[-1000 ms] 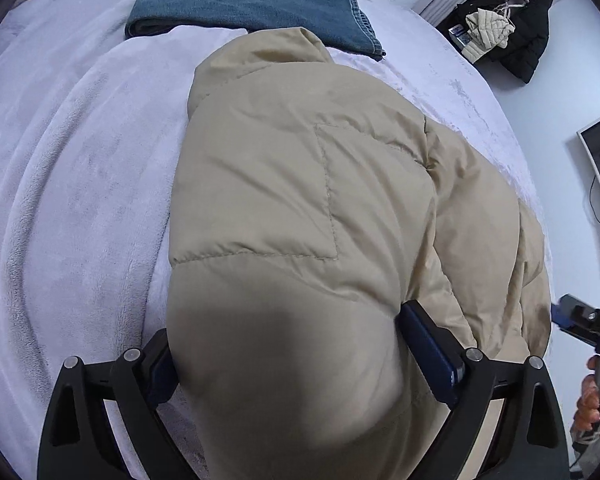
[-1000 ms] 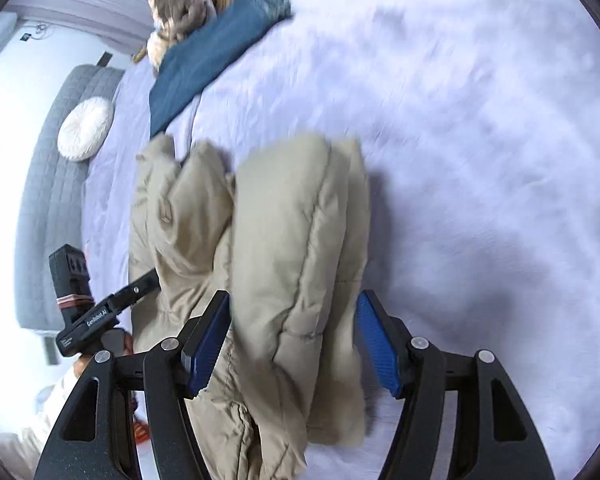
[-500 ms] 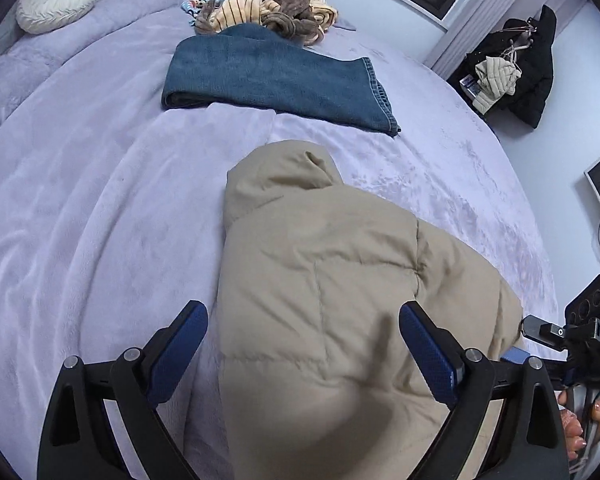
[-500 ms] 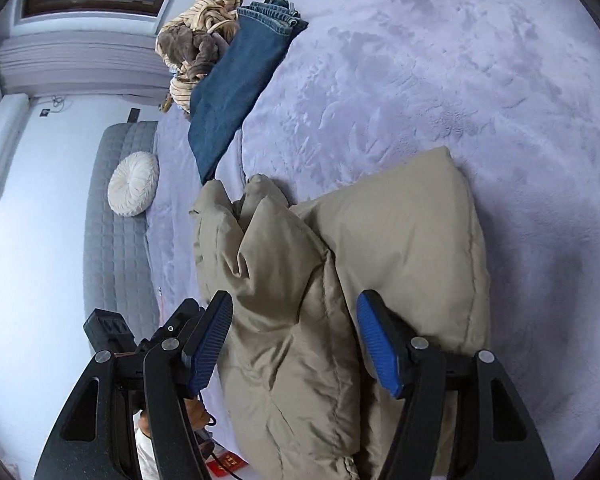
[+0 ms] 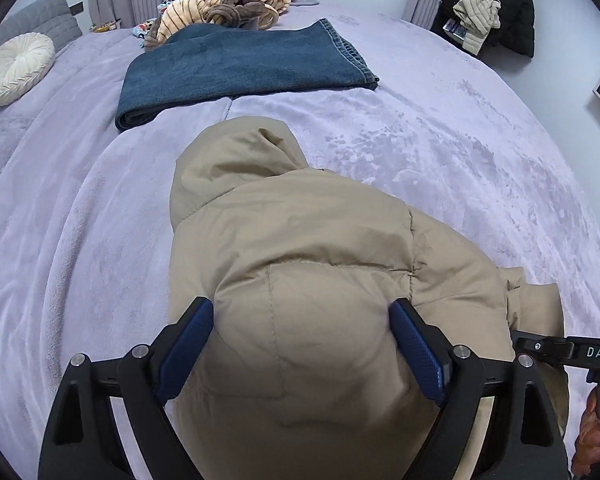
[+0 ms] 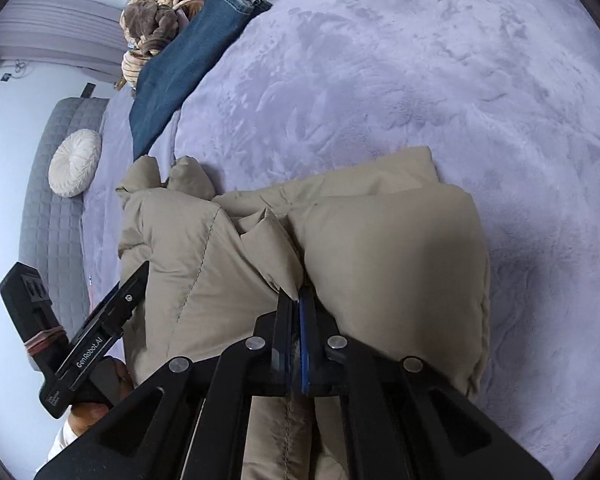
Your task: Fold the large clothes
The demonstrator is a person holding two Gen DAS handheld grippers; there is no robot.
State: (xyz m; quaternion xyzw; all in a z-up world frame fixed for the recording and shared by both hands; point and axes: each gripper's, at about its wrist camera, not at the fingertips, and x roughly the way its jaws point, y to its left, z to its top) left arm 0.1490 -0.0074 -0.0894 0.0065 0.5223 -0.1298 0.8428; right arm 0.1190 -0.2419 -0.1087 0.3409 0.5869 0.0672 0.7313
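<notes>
The beige puffer jacket (image 5: 320,264) lies folded on the lilac bed cover (image 5: 480,152), its hood end pointing toward the folded jeans (image 5: 240,68). The left gripper (image 5: 304,344) tilts steeply down, jaws wide around the padding and closing a little; the right gripper (image 6: 296,312) has just pinched closed on a jacket fold

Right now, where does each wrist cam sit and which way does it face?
Left wrist: on the left gripper, angled down along its fingers at the beige puffer jacket on the bed, folded jeans beyond; the right hand shows.
Right wrist: on the right gripper, angled down, fingers pinching a jacket fold; the left gripper and hand show lower left.
Shared: jacket, jeans, round white cushion, bed.
</notes>
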